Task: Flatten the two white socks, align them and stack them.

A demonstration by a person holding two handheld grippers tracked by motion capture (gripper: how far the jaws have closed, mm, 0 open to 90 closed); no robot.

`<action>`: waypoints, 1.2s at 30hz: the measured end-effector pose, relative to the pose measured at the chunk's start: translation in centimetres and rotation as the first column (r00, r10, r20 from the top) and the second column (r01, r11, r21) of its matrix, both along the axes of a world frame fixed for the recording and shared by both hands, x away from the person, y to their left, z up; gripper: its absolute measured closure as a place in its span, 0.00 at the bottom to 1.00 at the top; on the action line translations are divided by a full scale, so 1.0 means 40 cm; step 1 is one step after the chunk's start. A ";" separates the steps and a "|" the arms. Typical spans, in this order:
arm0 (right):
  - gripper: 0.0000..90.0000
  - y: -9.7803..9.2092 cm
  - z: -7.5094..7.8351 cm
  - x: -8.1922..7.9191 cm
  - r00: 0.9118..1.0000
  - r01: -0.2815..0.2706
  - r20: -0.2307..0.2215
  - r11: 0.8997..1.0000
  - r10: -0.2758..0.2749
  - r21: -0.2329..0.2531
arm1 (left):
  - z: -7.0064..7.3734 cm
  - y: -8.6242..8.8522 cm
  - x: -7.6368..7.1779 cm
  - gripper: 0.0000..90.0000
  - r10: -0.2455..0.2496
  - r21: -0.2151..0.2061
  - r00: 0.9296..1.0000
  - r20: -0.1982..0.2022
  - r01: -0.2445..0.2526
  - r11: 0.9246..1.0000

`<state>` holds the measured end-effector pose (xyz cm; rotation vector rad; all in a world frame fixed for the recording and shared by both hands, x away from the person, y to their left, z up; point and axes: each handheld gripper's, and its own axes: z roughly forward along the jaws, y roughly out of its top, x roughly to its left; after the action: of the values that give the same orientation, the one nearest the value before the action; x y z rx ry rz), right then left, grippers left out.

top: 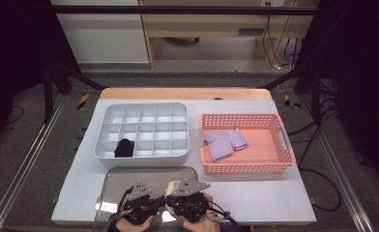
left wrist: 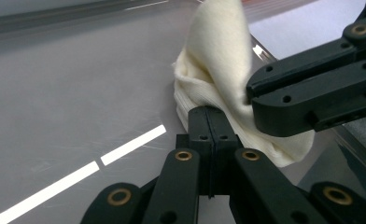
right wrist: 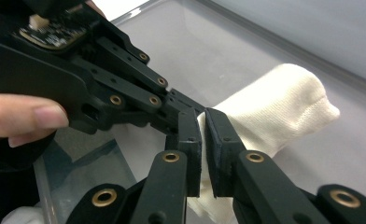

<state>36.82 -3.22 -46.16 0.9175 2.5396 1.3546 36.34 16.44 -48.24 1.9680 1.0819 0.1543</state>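
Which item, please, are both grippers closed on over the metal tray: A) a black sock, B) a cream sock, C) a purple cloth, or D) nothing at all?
B: the left gripper and the right gripper each pinch the cream sock, while the black sock sits in the grey divided organizer and the purple cloth lies in the pink basket.

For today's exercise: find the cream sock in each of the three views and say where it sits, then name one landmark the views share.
High view: the cream sock lies low and centre, between the two grippers above the metal tray.
Left gripper view: the sock rises upper centre-right, pinched by both grippers.
Right gripper view: the sock stretches right of centre, from the jaws outward.
Shared landmark: the metal tray.
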 end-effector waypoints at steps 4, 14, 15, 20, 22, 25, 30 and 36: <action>0.95 0.002 -0.011 0.000 1.000 0.003 0.003 1.000 -0.002 -0.016 | 0.021 0.025 0.014 0.99 0.034 -0.025 0.999 0.022 -0.033 0.999; 0.95 0.004 -0.026 -0.003 1.000 0.001 0.020 1.000 -0.001 0.009 | 0.109 0.013 0.049 0.90 -0.027 -0.048 0.987 0.161 0.035 0.998; 0.95 0.004 -0.027 -0.003 1.000 0.000 0.020 1.000 0.000 0.010 | 0.111 0.001 0.052 0.87 -0.035 -0.038 0.986 0.164 0.042 0.998; 0.95 0.002 -0.026 -0.004 1.000 -0.006 0.024 1.000 0.005 0.010 | 0.096 -0.037 0.065 0.67 -0.030 0.057 0.982 0.186 0.020 0.998; 0.95 0.000 -0.025 -0.004 1.000 -0.008 0.019 1.000 0.008 0.009 | 0.085 -0.036 0.070 0.65 -0.022 0.075 0.984 0.176 0.009 0.997; 0.93 -0.006 -0.021 -0.005 1.000 -0.017 0.014 1.000 0.017 0.004 | 0.062 -0.021 0.074 0.64 0.003 0.066 0.991 0.136 -0.012 0.998; 0.89 -0.028 -0.009 -0.005 1.000 0.007 0.027 1.000 -0.006 -0.030 | 0.045 0.015 0.055 0.62 0.038 0.026 0.994 0.104 -0.041 0.999; 0.86 -0.046 -0.008 -0.004 0.999 0.033 0.035 0.999 -0.032 -0.037 | 0.036 0.012 0.026 0.56 0.057 0.000 0.993 0.099 -0.058 0.998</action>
<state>36.65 -5.06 -46.48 0.9162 2.5045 1.2972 37.39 16.93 -46.81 1.9117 1.0745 0.2814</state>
